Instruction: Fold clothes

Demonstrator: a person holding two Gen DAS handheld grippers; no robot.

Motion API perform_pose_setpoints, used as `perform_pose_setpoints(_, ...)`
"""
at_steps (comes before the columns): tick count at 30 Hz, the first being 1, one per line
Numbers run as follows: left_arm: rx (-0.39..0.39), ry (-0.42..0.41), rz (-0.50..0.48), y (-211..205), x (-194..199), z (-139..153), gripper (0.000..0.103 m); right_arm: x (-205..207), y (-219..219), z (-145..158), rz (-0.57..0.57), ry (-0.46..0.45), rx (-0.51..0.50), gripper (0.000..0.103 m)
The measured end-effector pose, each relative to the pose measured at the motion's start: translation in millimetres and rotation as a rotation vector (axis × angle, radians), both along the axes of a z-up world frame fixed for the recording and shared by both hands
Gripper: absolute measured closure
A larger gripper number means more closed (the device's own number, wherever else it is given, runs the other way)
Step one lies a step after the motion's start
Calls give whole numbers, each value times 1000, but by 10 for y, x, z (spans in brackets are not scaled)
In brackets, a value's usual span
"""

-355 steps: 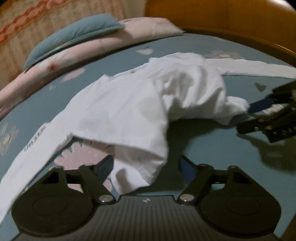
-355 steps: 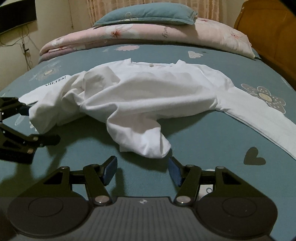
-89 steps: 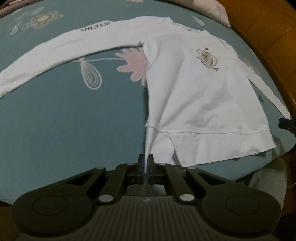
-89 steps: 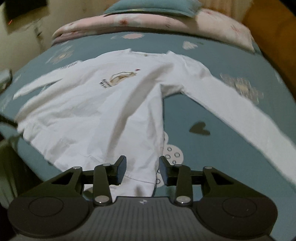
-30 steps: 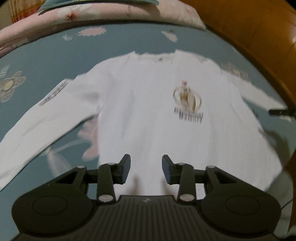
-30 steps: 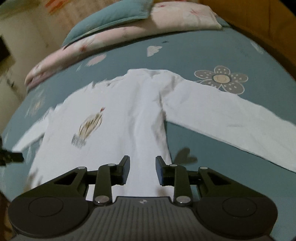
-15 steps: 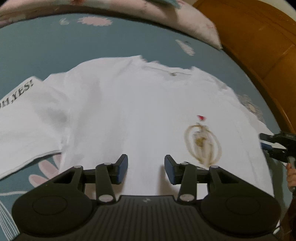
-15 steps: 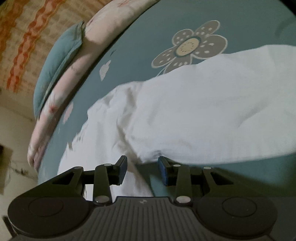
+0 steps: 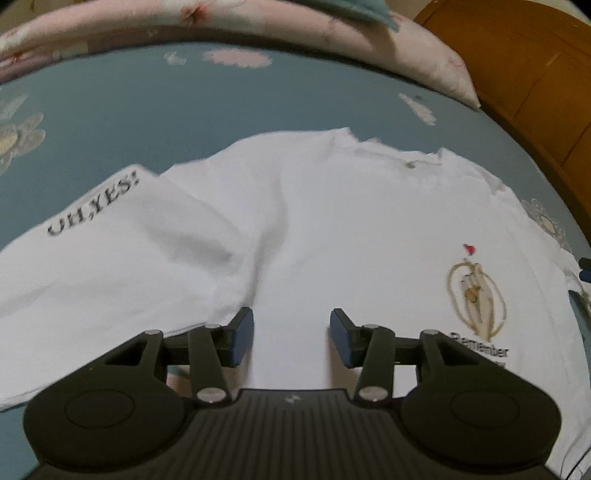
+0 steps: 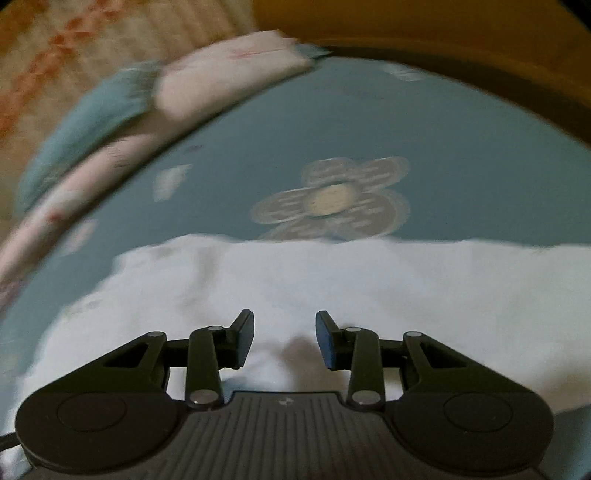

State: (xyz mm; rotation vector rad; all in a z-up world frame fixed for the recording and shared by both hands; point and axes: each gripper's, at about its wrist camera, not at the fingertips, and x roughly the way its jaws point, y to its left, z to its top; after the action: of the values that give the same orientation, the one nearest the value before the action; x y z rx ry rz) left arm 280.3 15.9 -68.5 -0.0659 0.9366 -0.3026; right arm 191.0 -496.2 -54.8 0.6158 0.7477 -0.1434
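Note:
A white long-sleeved shirt (image 9: 351, 221) lies spread front up on the blue bedsheet (image 9: 129, 110). It has a gold logo (image 9: 476, 295) on the chest and "UH,YES!" lettering (image 9: 92, 210) on its left sleeve. My left gripper (image 9: 291, 332) is open and empty, low over the shirt beside the left armpit. My right gripper (image 10: 284, 338) is open and empty, low over the shirt's right shoulder and sleeve (image 10: 369, 288). The right view is blurred. A tip of the right gripper (image 9: 584, 269) shows at the left view's right edge.
A pink floral quilt (image 9: 258, 22) and a teal pillow (image 10: 85, 122) lie along the head of the bed. A wooden bed frame (image 9: 528, 74) borders the right side. The sheet has flower prints (image 10: 332, 199).
Both grippers have moved in closer and lower over the shirt. The left one now sits at the left armpit, and the right one has swung over the right shoulder and sleeve.

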Motion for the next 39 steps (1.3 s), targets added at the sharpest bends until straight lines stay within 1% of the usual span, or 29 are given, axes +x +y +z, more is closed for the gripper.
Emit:
perform_pose_setpoints(1, -7, -7, -19, -55, -14, 20, 56, -18, 63, 14, 32, -13, 40, 62)
perform_pose_setpoints(4, -23, -18, -63, -198, -65, 60, 54, 26, 200, -79, 88, -1, 181, 60)
perform_pose_setpoints(6, -31, -15, -78, -258, -85, 66, 54, 81, 216, -215, 73, 21, 267, 59)
perform_pose_setpoints(8, -43, -10, -78, -285, -97, 60, 54, 158, 206, -360, 39, 37, 342, 52)
perform_pose_setpoints(9, -47, -8, -79, -295, -99, 54, 54, 192, 205, -421, 24, 40, 374, 52)
perform_pose_setpoints(11, -49, -4, -86, -311, -103, 37, 54, 234, 215, -482, 6, 24, 409, 51)
perform_pose_setpoints(15, -39, -1, -98, -345, -99, 3, 53, 267, 217, -531, 20, 7, 444, 52)
perform_pose_setpoints(16, -40, 1, -98, -344, -92, -9, 53, 268, 216, -542, 25, 7, 444, 59)
perform_pose_setpoints(17, -41, 3, -97, -342, -84, -24, 52, 270, 209, -552, 26, 7, 442, 77)
perform_pose_setpoints(18, -29, 1, -92, -342, -77, -39, 52, 269, 188, -557, 17, 7, 431, 85)
perform_pose_setpoints(19, -11, -3, -84, -343, -71, -54, 52, 251, 157, -550, 5, -2, 416, 90)
perform_pose_setpoints(21, 57, -10, -62, -346, -54, -93, 52, 231, 111, -533, -9, -20, 374, 92)
perform_pose_setpoints(22, 105, -21, -50, -348, -50, -113, 51, 233, 116, -517, -6, -17, 342, 92)
perform_pose_setpoints(23, 136, -36, -43, -338, -55, -124, 51, 235, 122, -502, -2, -14, 310, 93)
perform_pose_setpoints(24, 142, -39, -39, -315, -58, -124, 50, 241, 142, -473, 7, -10, 258, 94)
perform_pose_setpoints(26, 135, -32, -34, -262, -59, -116, 48, 266, 254, -353, 54, -2, 76, 93)
perform_pose_setpoints(27, 133, -28, -30, -245, -63, -101, 48, 265, 308, -289, 67, 8, 10, 92)
perform_pose_setpoints(28, 132, -24, -25, -232, -71, -80, 49, 250, 352, -215, 70, 17, -40, 89)
perform_pose_setpoints(30, 95, -32, -50, -275, -120, -9, 49, 165, 426, -51, 71, 0, -114, 85)
perform_pose_setpoints(31, 72, -38, -65, -304, -148, 29, 49, 101, 477, 40, 84, -26, -125, 83)
perform_pose_setpoints(32, 50, -44, -81, -333, -176, 68, 48, 50, 530, 105, 114, -52, -114, 75)
perform_pose_setpoints(33, 37, -52, -107, -402, -201, 96, 47, 31, 596, 130, 153, -65, -98, 70)
perform_pose_setpoints(34, 28, -62, -138, -492, -226, 119, 46, 24, 696, 123, 204, -66, -87, 65)
perform_pose_setpoints(35, 26, -76, -167, -588, -257, 132, 45, 21, 797, 104, 251, -64, -85, 64)
perform_pose_setpoints(36, 31, -88, -188, -673, -292, 131, 45, 29, 896, 56, 284, -53, -105, 64)
perform_pose_setpoints(39, 45, -76, -212, -802, -394, 39, 44, -37, 1019, -146, 301, 2, -162, 63)
